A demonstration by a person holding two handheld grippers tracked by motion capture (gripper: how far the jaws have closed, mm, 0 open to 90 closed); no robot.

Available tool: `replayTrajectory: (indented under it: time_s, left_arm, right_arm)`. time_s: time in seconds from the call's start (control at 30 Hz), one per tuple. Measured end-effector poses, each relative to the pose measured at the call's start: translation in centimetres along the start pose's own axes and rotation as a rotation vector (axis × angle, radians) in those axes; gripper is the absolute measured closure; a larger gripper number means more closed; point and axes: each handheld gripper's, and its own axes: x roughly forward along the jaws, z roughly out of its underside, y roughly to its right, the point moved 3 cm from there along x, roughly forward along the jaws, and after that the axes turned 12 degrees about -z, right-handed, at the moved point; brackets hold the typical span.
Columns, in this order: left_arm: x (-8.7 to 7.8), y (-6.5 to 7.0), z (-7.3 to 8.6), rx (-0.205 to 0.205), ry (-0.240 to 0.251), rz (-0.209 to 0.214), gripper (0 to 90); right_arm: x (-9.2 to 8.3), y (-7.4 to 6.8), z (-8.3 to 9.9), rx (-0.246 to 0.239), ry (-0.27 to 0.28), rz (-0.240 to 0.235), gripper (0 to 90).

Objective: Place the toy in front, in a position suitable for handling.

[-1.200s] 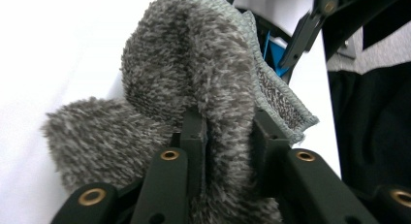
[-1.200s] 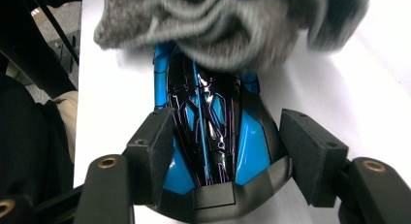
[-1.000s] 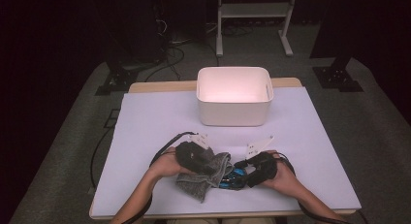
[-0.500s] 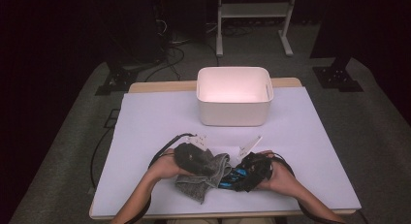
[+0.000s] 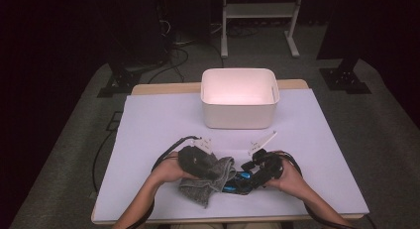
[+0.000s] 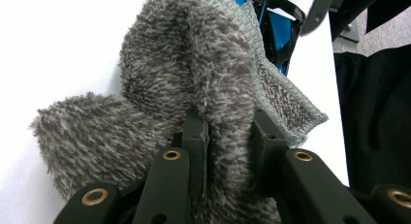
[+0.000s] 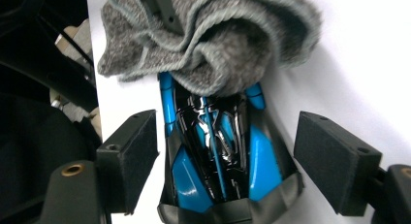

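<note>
I am wiping a blue toy car (image 7: 213, 156) with a grey cloth (image 6: 194, 88) at the near edge of the table (image 5: 148, 120), between my two hands. My left gripper (image 6: 228, 132) is clenched on a thick fold of the cloth, and the fuzzy fabric bulges out on both sides of the jaws. The cloth is draped over the car's far end and touches it there. My right gripper (image 7: 225, 161) has just been spreading its jaws; they now stand wide on either side of the car, and neither pad presses on its body, so the car lies loose on the table.

To do this well, I think I should first steady the car: bring the right jaws in squarely on its flanks, low on the body, so the glossy shell does not squirt out. Then I can drag the cloth along the roof toward me with light pressure, keeping the fold bunched so that bare jaw never scrapes the paint. The risk is that I push with the cloth while the car is free and it slides or spins away. The white bin (image 5: 239, 97) stands well apart behind.
</note>
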Motion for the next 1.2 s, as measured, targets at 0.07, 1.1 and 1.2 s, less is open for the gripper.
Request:
replayTrajectory:
  time_s: [0.07,1.1,1.2]
  left_arm:
    - [-0.1,0.0,-0.1,0.003,-0.003,-0.003,72.3]
    - [-1.5,-0.2,-1.3,0.026,0.016,-0.022,72.3]
    - [-1.5,-0.1,-1.3,0.022,0.018,-0.022,72.3]
  right_arm:
    - [0.0,0.1,0.1,0.012,0.002,0.012,22.5]
    - [-0.2,0.7,1.2,0.082,0.074,0.011,22.7]
    - [0.6,0.6,1.5,0.079,0.03,0.058,24.0]
